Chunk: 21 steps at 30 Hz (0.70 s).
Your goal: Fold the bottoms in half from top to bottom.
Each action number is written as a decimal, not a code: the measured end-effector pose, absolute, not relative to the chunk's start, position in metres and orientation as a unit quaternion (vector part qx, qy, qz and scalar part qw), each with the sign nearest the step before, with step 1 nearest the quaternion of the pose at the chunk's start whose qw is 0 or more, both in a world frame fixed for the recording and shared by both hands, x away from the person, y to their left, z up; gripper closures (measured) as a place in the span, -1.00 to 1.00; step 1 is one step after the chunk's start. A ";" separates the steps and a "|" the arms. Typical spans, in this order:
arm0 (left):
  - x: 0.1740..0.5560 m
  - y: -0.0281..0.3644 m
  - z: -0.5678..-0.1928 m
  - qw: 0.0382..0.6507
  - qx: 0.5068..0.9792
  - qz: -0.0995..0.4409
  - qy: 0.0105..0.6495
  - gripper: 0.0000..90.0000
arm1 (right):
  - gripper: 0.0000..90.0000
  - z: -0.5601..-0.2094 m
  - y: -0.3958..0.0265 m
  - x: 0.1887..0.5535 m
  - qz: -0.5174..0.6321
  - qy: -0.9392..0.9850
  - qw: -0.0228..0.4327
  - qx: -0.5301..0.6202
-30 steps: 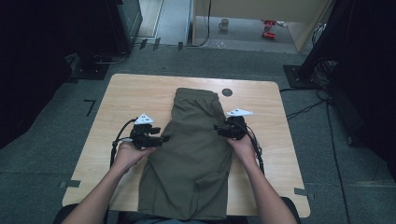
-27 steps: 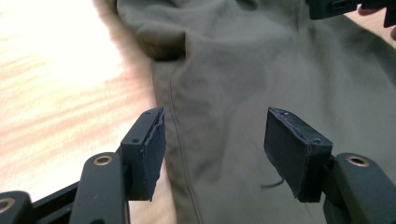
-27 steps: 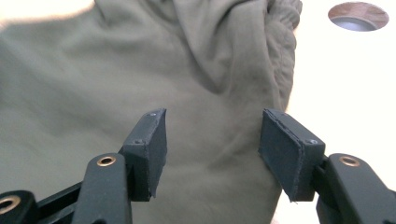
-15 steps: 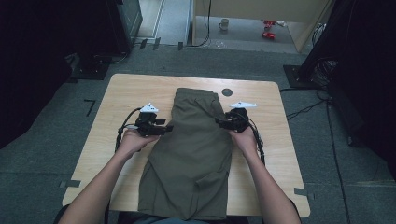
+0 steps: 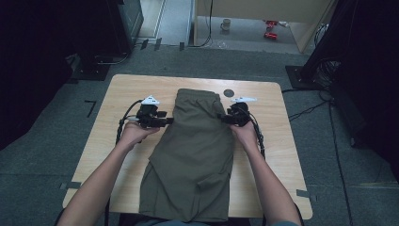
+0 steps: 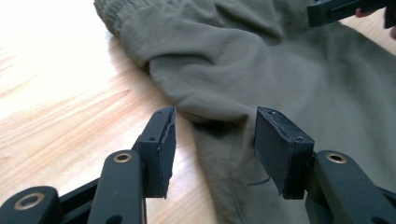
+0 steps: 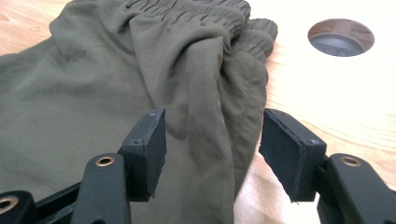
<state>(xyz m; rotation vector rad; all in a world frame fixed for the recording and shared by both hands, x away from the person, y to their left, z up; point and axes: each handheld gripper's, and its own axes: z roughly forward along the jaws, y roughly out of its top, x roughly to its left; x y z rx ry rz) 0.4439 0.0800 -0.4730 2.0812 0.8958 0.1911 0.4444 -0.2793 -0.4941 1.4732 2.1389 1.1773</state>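
one olive trousers (image 5: 193,150), one wooden table (image 5: 131,89), two grippers, left gripper (image 5: 168,121), right gripper (image 5: 221,117), one table hole (image 5: 229,92), one mug (image 5: 226,24) on floor

Olive-green woven trousers (image 5: 195,155), folded lengthwise into one narrow strip, lie flat along the middle of the light wooden surface (image 5: 277,141). Gathered elastic waistband (image 7: 196,14) at the far end; leg hems at the near edge. Fabric lightly creased.

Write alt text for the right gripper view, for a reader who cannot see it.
Two open black jaws of the right gripper straddle a bunched fold at the edge of olive-green trousers, just below the elastic waistband, pads not pressing the cloth. The trousers lie on a light wooden table, which has a round cable hole at upper right.
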 end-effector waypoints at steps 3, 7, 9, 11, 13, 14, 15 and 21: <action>0.452 0.077 -0.472 0.417 0.831 0.087 0.357 -0.02 | -0.02 -0.490 -0.276 0.447 0.413 0.744 0.166 0.498; 0.459 0.076 -0.469 0.442 0.817 0.101 0.355 0.11 | -0.09 -0.488 -0.273 0.454 0.404 0.752 0.148 0.499; 0.460 0.076 -0.469 0.448 0.813 0.108 0.356 0.13 | -0.07 -0.487 -0.272 0.456 0.401 0.754 0.148 0.499; 0.466 0.072 -0.468 0.431 0.823 0.093 0.357 0.13 | -0.06 -0.484 -0.269 0.457 0.416 0.747 0.169 0.490; 0.472 0.067 -0.468 0.418 0.832 0.087 0.355 0.14 | -0.10 -0.483 -0.268 0.460 0.410 0.751 0.165 0.491; 0.475 0.065 -0.467 0.417 0.833 0.085 0.354 0.14 | -0.12 -0.483 -0.266 0.462 0.401 0.756 0.159 0.493; 0.480 0.060 -0.466 0.414 0.835 0.080 0.353 0.15 | -0.09 -0.484 -0.263 0.465 0.404 0.753 0.158 0.495; 0.498 0.047 -0.470 0.400 0.841 0.056 0.359 0.11 | -0.10 -0.488 -0.261 0.479 0.415 0.741 0.149 0.506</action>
